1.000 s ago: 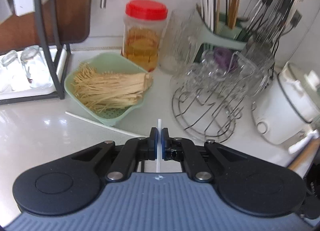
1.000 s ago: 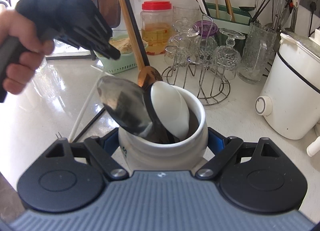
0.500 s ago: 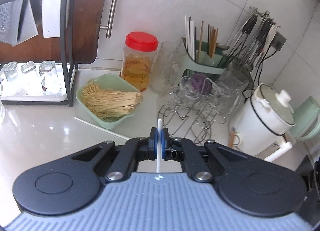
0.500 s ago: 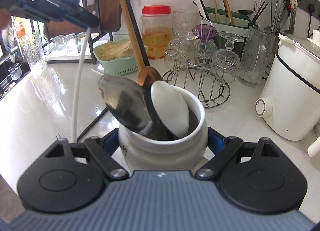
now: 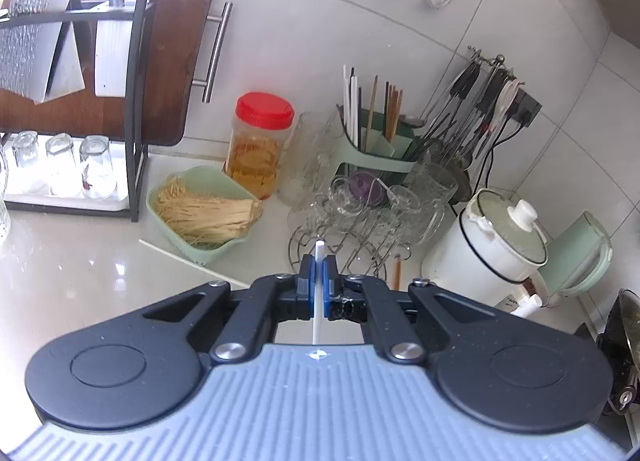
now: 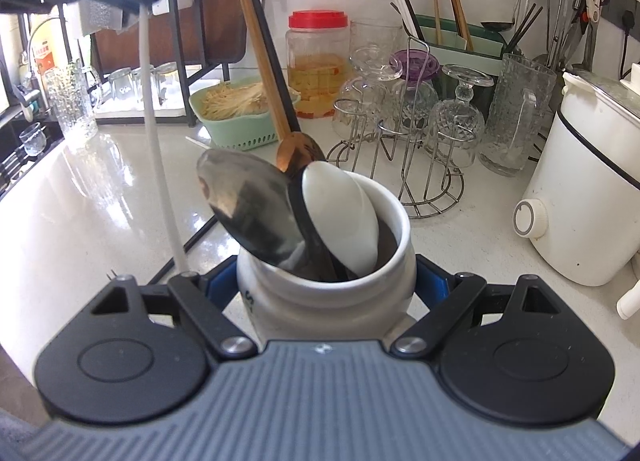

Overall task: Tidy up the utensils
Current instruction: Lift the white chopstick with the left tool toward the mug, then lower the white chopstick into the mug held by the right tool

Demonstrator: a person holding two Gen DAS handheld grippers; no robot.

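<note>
Left gripper [image 5: 318, 281] pinches a thin white chopstick [image 6: 154, 133], hanging near-vertical above the counter; right gripper [image 6: 326, 285] clamps a white spoon-filled crock [image 6: 320, 301].

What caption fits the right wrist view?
Right gripper holding a white crock of spoons while a white chopstick hangs nearby.

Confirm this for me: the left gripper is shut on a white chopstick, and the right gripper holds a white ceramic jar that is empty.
Not quite. The white ceramic jar is not empty: the right wrist view shows a metal spoon, a white spoon and a wooden spoon standing in it. The rest holds: the left gripper is shut on the white chopstick, and the right gripper holds the jar.
</note>
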